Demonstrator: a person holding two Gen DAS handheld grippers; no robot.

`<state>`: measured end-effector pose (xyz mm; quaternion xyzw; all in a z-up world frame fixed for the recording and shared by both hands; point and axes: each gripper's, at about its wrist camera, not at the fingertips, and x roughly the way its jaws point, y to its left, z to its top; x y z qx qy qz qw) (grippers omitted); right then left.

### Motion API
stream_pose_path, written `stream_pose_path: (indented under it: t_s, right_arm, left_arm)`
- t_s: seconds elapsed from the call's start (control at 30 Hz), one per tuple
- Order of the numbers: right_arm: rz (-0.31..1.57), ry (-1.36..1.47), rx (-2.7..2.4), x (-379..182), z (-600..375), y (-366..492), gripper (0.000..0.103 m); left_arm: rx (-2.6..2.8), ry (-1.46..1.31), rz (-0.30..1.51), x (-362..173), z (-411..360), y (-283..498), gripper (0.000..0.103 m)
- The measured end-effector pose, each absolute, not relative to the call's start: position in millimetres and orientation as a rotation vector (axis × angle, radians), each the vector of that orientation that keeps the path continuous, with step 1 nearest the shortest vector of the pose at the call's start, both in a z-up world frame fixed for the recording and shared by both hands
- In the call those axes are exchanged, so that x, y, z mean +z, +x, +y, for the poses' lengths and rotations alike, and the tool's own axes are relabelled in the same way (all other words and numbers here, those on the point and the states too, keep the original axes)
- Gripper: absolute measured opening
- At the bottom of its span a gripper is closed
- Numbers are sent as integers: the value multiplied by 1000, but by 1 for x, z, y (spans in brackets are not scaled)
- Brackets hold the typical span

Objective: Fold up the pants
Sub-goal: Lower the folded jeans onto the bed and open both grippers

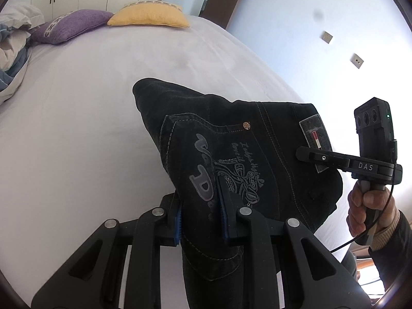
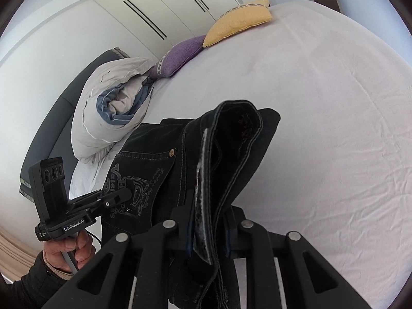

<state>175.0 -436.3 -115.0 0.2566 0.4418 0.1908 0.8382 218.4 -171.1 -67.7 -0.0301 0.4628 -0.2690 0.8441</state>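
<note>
The pants [image 1: 231,159] are black denim, bunched and held up above the bed [image 1: 90,134] between the two tongs. The left tongs [image 1: 202,221] are closed on the fabric at the back-pocket side – the blue-padded fingers [image 1: 223,206] press the denim from both sides, just below the pocket's grey embroidered lettering. In the right wrist view the right tongs [image 2: 208,234] are likewise clamped on the pants, here on the waistband edge, which stands up in a thick folded ridge between the fingers with a pale inner lining showing along it.

Seen from the left wrist view, the right tongs reach in from the right of the pants and meet the cloth at the waistband patch [image 1: 315,139] with its small red-and-white tag; the right hand [image 1: 368,206] grips the handle below. Seen from the right wrist view, the left tongs come in from the left of the pants, their tips on the embroidered pocket, with the left hand [image 2: 69,249] around the handle.

Beyond the pants, at the far end of the bed, lie a purple pillow [image 1: 69,25] and a yellow pillow [image 1: 149,15] touching each other. A rolled grey-and-blue duvet [image 2: 113,105] sits left of the pants – close behind them in the right wrist view. White wardrobe doors [image 2: 159,7] stand past the pillows.
</note>
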Motion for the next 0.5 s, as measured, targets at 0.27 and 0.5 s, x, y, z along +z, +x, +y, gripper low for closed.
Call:
stream_pose_path:
  t_s: [0.27, 0.5]
  right_arm:
    - [1065, 631, 345, -200, -453, 219, 32]
    - [996, 726, 366, -203, -471, 205, 51]
  left_arm:
    - [-517, -84, 1084, -148, -183, 258, 25]
    - [-494, -205, 1087, -166, -160, 266, 57]
